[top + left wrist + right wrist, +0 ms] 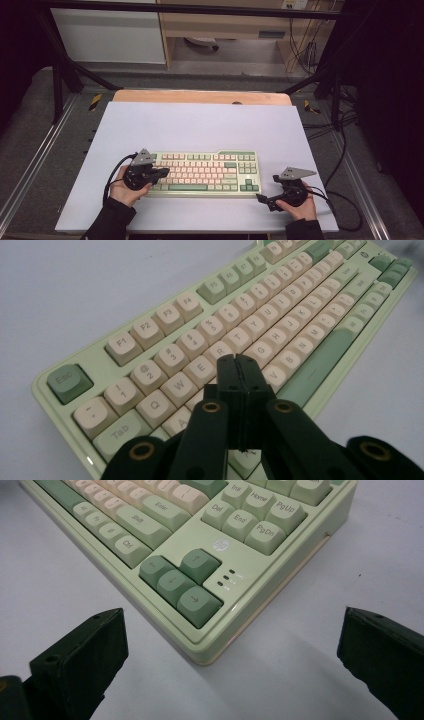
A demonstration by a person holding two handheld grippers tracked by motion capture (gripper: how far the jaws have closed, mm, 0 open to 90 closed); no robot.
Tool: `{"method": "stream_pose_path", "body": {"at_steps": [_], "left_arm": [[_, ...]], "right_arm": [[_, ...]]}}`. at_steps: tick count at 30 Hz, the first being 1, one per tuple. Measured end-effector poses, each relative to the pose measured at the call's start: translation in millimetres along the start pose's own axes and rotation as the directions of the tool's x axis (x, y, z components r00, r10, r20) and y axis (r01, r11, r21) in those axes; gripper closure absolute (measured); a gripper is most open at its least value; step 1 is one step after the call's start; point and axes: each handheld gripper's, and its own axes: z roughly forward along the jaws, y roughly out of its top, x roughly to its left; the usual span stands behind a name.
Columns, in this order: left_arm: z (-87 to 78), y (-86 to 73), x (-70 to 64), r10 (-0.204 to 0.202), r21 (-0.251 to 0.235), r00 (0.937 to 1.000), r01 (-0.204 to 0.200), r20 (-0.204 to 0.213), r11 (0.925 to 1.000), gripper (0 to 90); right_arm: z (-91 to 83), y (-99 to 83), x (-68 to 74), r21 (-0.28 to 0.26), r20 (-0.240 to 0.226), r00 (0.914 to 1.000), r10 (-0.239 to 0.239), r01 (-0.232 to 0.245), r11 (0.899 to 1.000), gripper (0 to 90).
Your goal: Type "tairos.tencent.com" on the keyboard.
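The keyboard (pixel 205 173) lies flat on the white table (pixel 200 125), toward the near edge, its long side running from 9 to 3 o'clock. The left gripper (pixel 161 173) hangs over the keyboard's left end — its jaws pressed fully together with nothing between them, the tips above the letter keys (pixel 200 367) near the F and G keys. The right gripper (pixel 260 199) sits just off the keyboard's near right corner, at about 4 o'clock from it — jaws spread wide and empty, the arrow keys (pixel 180 582) just ahead.
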Motion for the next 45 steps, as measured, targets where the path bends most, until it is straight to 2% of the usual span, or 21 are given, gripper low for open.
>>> {"method": "stream_pose_path", "body": {"at_steps": [11,18,36,45], "left_arm": [[21.2,18.4,-10.0,0.028,0.002,0.9996,-0.028,-0.004,0.9996,90.0],[33.1,24.3,-13.7,0.039,0.006,0.9992,-0.039,-0.013,0.9992,90.0],[55.6,20.2,-11.4,0.038,0.038,0.9985,-0.037,-0.038,0.9986,90.0],[60.4,17.8,-11.9,0.038,0.033,0.9987,-0.037,-0.033,0.9988,90.0]], "right_arm": [[0.1,0.0,0.1,0.000,-0.002,1.0000,0.001,-0.001,1.000,0.4],[0.7,-0.3,-0.4,0.004,-0.004,1.0000,-0.006,0.006,1.000,0.5],[0.5,-0.2,-0.2,0.000,-0.004,1.0000,-0.003,0.003,1.000,0.5],[0.5,-0.3,-0.1,0.001,-0.004,1.0000,-0.003,0.003,1.000,0.5]]}}
